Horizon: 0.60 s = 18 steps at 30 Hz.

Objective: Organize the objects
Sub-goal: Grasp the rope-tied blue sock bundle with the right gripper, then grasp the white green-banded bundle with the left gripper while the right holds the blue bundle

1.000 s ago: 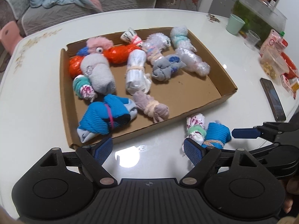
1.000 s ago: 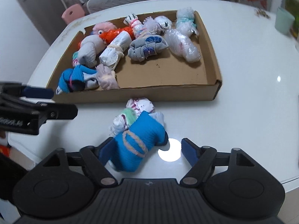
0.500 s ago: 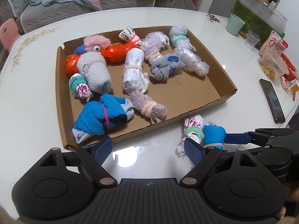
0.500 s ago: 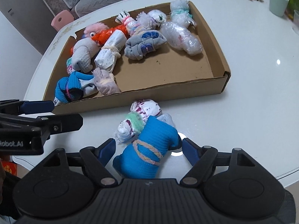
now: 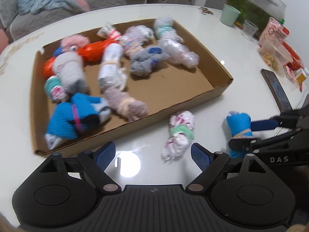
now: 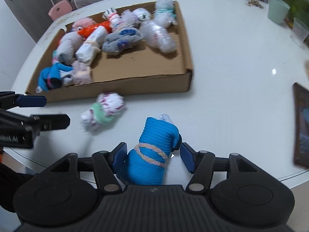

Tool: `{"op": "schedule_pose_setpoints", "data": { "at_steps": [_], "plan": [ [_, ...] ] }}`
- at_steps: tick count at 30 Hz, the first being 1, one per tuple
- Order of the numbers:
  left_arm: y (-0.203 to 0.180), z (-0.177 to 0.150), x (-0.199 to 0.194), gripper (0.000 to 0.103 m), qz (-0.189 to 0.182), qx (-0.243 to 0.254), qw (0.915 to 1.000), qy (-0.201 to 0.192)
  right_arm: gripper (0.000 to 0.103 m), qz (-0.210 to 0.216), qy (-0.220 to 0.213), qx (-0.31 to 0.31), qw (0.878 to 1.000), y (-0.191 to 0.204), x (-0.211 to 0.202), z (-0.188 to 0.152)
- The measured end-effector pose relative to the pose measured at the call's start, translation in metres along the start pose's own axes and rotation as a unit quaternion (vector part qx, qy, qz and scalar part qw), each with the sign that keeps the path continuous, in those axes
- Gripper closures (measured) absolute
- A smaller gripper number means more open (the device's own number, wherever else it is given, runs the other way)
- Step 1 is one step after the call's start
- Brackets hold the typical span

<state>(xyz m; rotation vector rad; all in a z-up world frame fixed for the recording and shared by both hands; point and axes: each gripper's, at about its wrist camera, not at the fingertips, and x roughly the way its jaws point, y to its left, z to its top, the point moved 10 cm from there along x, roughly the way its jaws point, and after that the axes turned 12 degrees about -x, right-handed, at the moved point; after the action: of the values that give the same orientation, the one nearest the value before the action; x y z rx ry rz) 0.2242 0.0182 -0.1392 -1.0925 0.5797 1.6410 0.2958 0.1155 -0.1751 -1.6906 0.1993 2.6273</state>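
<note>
A blue rolled sock bundle [image 6: 154,141] tied with a pink-yellow band lies between the jaws of my right gripper [image 6: 153,152], which are closing. Its left pad touches the bundle; a thin gap shows at the right pad. From the left wrist view the same bundle [image 5: 238,121] sits between the right gripper's fingers [image 5: 264,124]. A white, pink and green sock bundle [image 5: 179,133] lies on the table just ahead of my left gripper [image 5: 153,151], which is open and holds nothing. The cardboard tray [image 5: 193,104] behind holds several sock bundles.
A dark phone [image 5: 276,90] lies at the right. A green cup [image 5: 230,14], a clear cup [image 5: 249,29] and snack packs [image 5: 278,44] stand at the far right. The table's near edge [image 6: 289,176] runs close under the right gripper. A sofa with clothes stands behind.
The right jaws have narrowed around the blue bundle, which now sits apart from the white-green bundle and more upright. The left gripper has shifted toward the white-green bundle.
</note>
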Motion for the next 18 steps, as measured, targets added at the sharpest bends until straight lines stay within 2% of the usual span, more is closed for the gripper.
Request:
{"op": "schedule_pose_setpoints", "data": {
  "at_steps": [3,13,16,18],
  "plan": [
    [-0.013,-0.002,0.012,0.014,-0.003,0.012,0.9998,-0.013,0.046,-0.017,0.001,-0.014,1.000,-0.004,-0.002,-0.001],
    [-0.025,-0.005,0.039,0.014,-0.006,0.013,0.9996,-0.026,0.042,-0.018,0.002,-0.013,1.000,-0.014,0.004,0.001],
    [-0.029,-0.005,0.042,0.008,-0.011,0.011,0.9993,-0.035,0.042,-0.017,0.001,-0.004,1.000,-0.013,0.002,0.005],
    [-0.030,-0.005,0.043,0.007,0.000,0.018,0.9990,-0.041,0.041,-0.018,0.000,0.000,1.000,-0.012,-0.002,0.005]
  ]
}}
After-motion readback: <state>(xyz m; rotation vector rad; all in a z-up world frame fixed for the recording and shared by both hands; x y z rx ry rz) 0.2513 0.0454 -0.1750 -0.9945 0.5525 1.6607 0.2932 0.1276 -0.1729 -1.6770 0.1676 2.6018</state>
